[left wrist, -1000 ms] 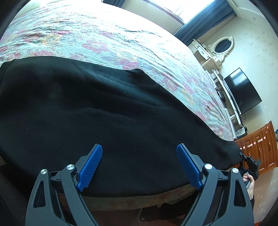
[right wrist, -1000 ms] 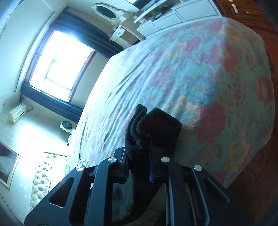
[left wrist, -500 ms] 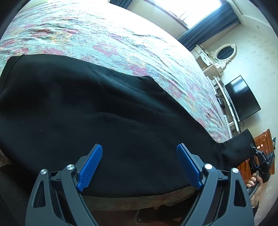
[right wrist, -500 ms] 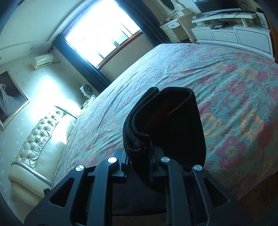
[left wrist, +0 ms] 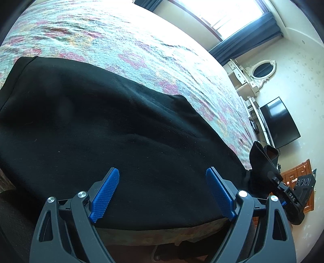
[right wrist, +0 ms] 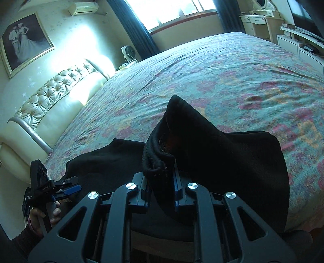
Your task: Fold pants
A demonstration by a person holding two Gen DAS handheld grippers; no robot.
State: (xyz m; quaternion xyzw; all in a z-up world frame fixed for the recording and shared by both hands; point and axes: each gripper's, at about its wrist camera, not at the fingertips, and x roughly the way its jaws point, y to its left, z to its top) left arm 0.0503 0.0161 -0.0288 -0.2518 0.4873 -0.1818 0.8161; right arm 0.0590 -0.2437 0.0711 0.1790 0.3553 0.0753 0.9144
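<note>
Black pants (left wrist: 105, 129) lie spread along the near edge of a bed with a floral cover (left wrist: 113, 40). My left gripper (left wrist: 162, 194) is open and empty, hovering just above the pants near the bed's front edge. My right gripper (right wrist: 160, 188) is shut on the pants' leg cuffs (right wrist: 162, 145) and holds them lifted above the bed, with the cloth draping down to the right. The right gripper also shows in the left wrist view (left wrist: 283, 188) at the far right, cuff end raised. The left gripper shows in the right wrist view (right wrist: 66, 188) at the lower left.
A tufted cream headboard (right wrist: 50, 101) is at the left end of the bed. A TV (left wrist: 279, 121), white dresser with oval mirror (left wrist: 261, 68) and wooden cabinet (left wrist: 299, 178) stand beyond the foot. A window with dark curtains (right wrist: 172, 12) is opposite.
My right gripper has lifted the cuffs off the bed and swung them up and toward the headboard side. The left gripper has stayed open, shifting slightly over the pants.
</note>
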